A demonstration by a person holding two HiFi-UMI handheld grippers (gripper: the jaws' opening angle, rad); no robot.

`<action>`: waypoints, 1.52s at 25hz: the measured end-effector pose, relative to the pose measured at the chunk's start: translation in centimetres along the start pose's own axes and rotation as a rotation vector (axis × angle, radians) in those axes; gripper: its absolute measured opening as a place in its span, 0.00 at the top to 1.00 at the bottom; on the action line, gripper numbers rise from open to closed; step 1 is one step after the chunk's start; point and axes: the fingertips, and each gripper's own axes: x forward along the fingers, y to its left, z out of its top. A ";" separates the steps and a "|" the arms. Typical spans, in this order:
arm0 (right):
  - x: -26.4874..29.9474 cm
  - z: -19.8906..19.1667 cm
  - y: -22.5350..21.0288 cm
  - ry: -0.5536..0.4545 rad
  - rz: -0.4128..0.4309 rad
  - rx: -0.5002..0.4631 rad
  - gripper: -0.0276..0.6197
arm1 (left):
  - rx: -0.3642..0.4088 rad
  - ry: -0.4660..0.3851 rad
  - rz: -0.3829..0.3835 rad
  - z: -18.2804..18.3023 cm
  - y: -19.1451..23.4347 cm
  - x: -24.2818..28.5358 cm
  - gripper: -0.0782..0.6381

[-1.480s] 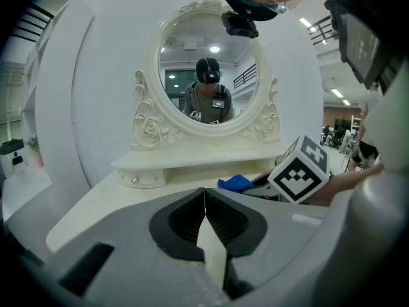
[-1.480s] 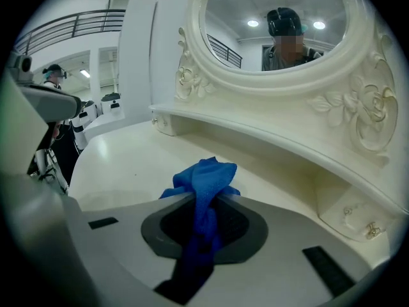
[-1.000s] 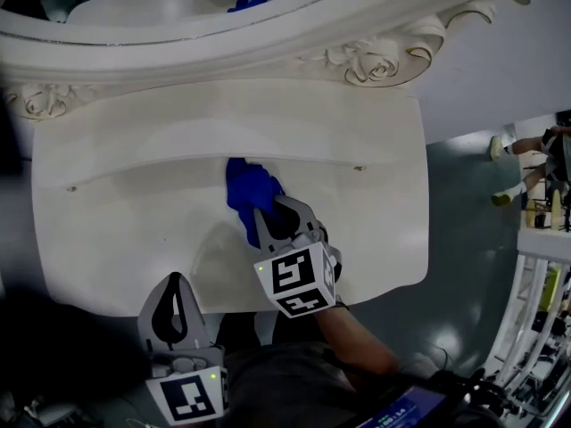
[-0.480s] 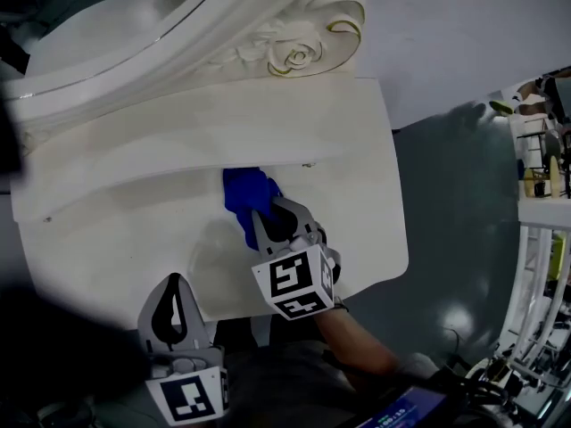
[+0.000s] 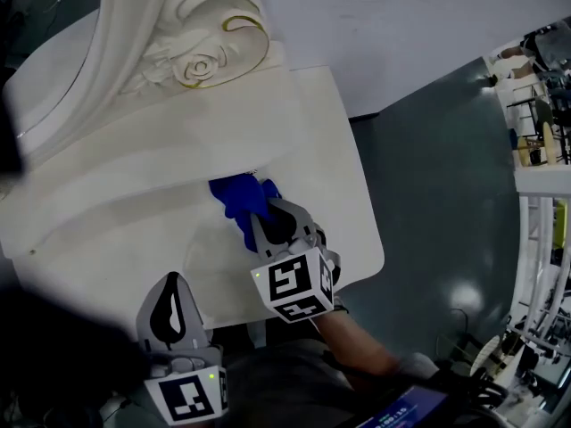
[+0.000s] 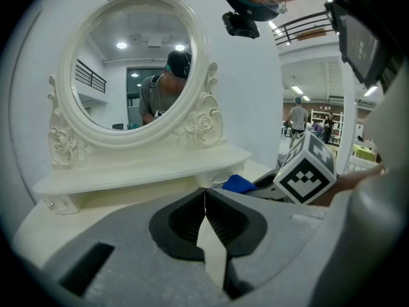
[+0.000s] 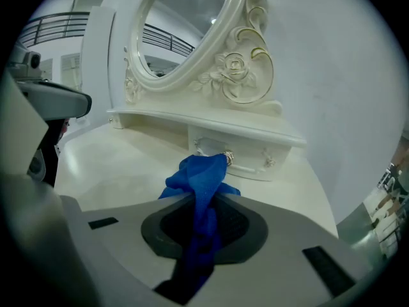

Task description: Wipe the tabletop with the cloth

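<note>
A blue cloth (image 5: pixel 239 199) lies bunched on the white tabletop (image 5: pixel 134 230) just in front of the small drawer under the mirror shelf. My right gripper (image 5: pixel 265 224) is shut on the cloth's near end, and the cloth (image 7: pixel 203 183) hangs pinched between its jaws in the right gripper view. My left gripper (image 5: pixel 169 303) hangs off the table's near edge, shut with nothing in it; its jaws (image 6: pixel 204 200) meet tip to tip. The right gripper's marker cube (image 6: pixel 305 174) and a bit of cloth (image 6: pixel 239 183) show in the left gripper view.
An ornate white oval mirror (image 6: pixel 131 69) stands on a raised shelf (image 7: pixel 211 128) at the back of the table. A small drawer with a metal knob (image 7: pixel 227 158) sits just beyond the cloth. The table's right edge (image 5: pixel 361 194) drops to grey floor.
The view has swung, so the table now slants left. The right gripper stays shut on the cloth near the drawer. The left gripper has not moved.
</note>
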 end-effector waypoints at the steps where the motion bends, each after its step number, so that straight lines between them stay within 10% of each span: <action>1: -0.3 -0.3 -0.6 0.001 -0.005 0.007 0.87 | 0.006 -0.004 -0.007 0.3 -0.6 0.4 0.87; 38: -14.5 -9.2 -22.3 0.064 -0.455 0.198 0.87 | 0.099 -0.097 -0.302 6.8 -16.6 5.4 0.87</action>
